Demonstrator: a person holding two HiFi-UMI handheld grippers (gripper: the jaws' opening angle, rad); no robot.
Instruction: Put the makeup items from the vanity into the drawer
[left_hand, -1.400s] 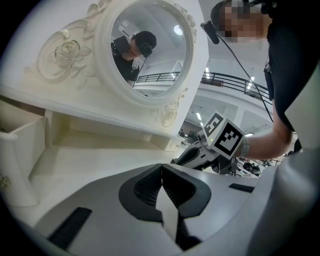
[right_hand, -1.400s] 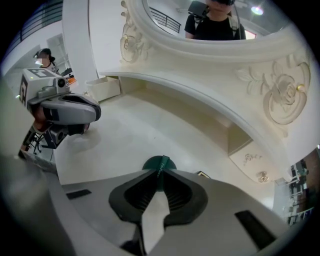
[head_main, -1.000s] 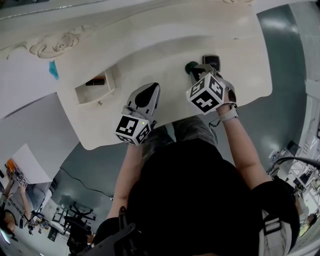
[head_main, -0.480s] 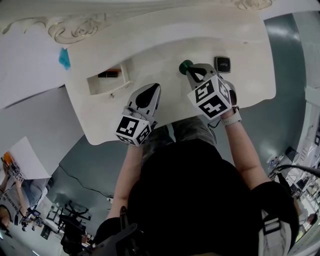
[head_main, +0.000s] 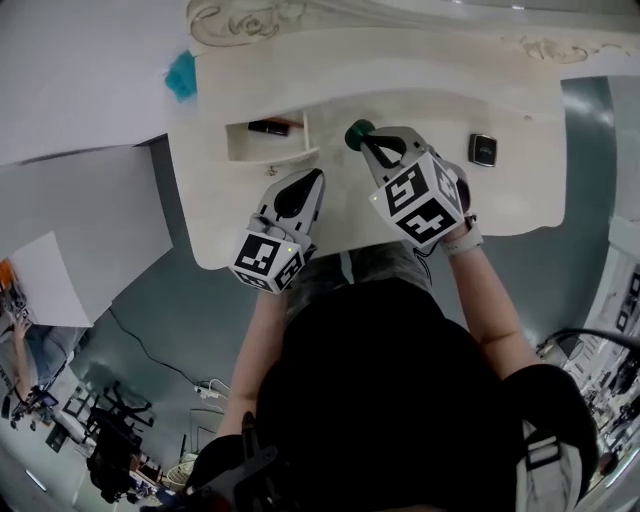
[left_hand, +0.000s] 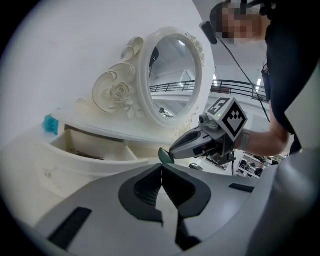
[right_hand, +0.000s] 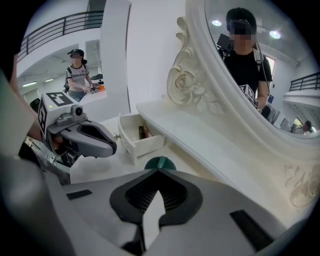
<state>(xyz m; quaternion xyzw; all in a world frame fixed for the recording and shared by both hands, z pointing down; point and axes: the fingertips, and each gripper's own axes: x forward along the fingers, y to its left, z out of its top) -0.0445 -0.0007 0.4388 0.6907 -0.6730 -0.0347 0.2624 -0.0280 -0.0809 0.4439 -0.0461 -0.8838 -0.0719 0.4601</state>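
Observation:
My right gripper (head_main: 366, 142) is shut on a round dark-green makeup item (head_main: 356, 131) and holds it above the white vanity top (head_main: 520, 200), just right of the small open drawer (head_main: 300, 151). In the right gripper view the green item (right_hand: 160, 163) peeks out past the closed jaws, with the drawer (right_hand: 145, 144) ahead and a dark item (right_hand: 144, 131) inside it. My left gripper (head_main: 303, 181) hovers just below the drawer, jaws shut with nothing between them. From the left gripper view I see the right gripper (left_hand: 172, 154) with the green item (left_hand: 164, 156) at its tip.
A black compact (head_main: 482, 149) lies on the vanity to the right. An ornate oval mirror (left_hand: 175, 75) rises at the back. A teal patch (head_main: 182, 75) sits left of the vanity. A person stands far off (right_hand: 77, 75).
The right gripper has carried the green item away from the black compact, leftward towards the drawer. The left gripper has also come closer to the drawer.

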